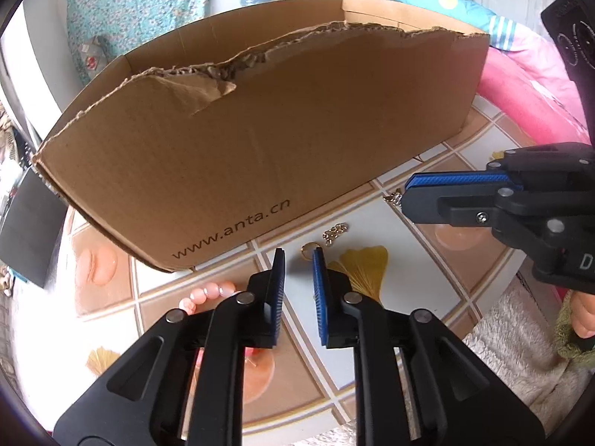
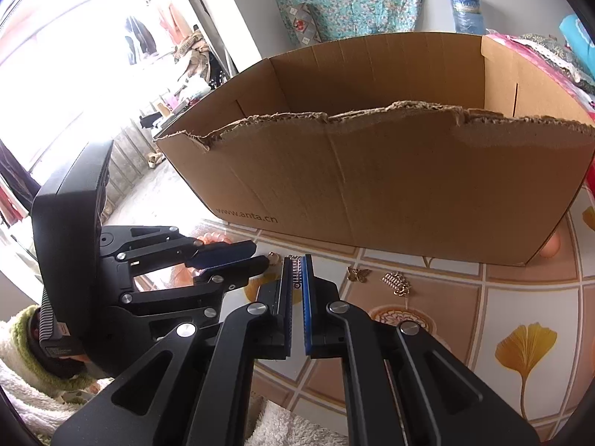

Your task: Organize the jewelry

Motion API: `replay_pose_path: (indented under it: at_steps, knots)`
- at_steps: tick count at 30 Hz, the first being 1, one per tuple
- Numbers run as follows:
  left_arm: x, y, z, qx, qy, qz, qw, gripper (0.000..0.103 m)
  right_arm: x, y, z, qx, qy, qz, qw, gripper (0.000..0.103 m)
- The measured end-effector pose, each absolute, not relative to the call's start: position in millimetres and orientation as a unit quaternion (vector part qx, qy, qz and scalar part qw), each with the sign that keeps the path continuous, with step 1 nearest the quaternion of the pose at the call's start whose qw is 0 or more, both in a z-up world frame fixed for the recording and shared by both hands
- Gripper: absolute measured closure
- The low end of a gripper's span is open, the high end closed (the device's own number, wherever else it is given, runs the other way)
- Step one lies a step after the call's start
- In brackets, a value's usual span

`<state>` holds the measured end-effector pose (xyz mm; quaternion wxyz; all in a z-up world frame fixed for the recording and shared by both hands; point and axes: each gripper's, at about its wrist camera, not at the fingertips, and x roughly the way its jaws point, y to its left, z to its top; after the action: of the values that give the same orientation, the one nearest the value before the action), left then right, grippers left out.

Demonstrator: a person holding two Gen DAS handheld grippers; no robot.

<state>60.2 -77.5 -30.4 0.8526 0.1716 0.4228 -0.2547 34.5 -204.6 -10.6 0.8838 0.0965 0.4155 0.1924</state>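
Behind both, torn cardboard box (image 2: 390,186), contents hidden; left hand-held gripper (image 1: 299,256) apart, right hand-held gripper (image 2: 296,264) perhaps clamping chain (image 2: 295,269).

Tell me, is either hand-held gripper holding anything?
The right hand-held gripper pinches a small piece of jewelry at its fingertips; which part is unclear. The left hand-held gripper holds nothing.

Your two grippers, the left gripper (image 1: 297,256) and the right gripper (image 2: 297,262), are matte black plastic with triangular cut-outs, round silver pivot pins and ribbed blue finger pads. You wear a fluffy cream sleeve (image 2: 22,390) with an olive-green cuff.
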Motion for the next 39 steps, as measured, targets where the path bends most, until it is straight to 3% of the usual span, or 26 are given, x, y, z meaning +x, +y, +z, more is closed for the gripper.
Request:
replay_pose_path:
  at_steps: [24, 31, 39]
  knots:
    - [59, -75, -26, 0.171, 0.393, -0.319, 0.845, 0.092, 49, -209, -20, 0.114, 0.427, 0.187, 0.877, 0.098]
    - [29, -56, 14, 0.138, 0.353, -0.329, 0.865, 0.092, 33, -204, 5, 0.098, 0.402, 0.189, 0.890, 0.098]
    - [42, -38, 100, 0.072, 0.303, -0.365, 0.877, 0.092, 43, -218, 91, 0.062, 0.326, 0.208, 0.920, 0.098]
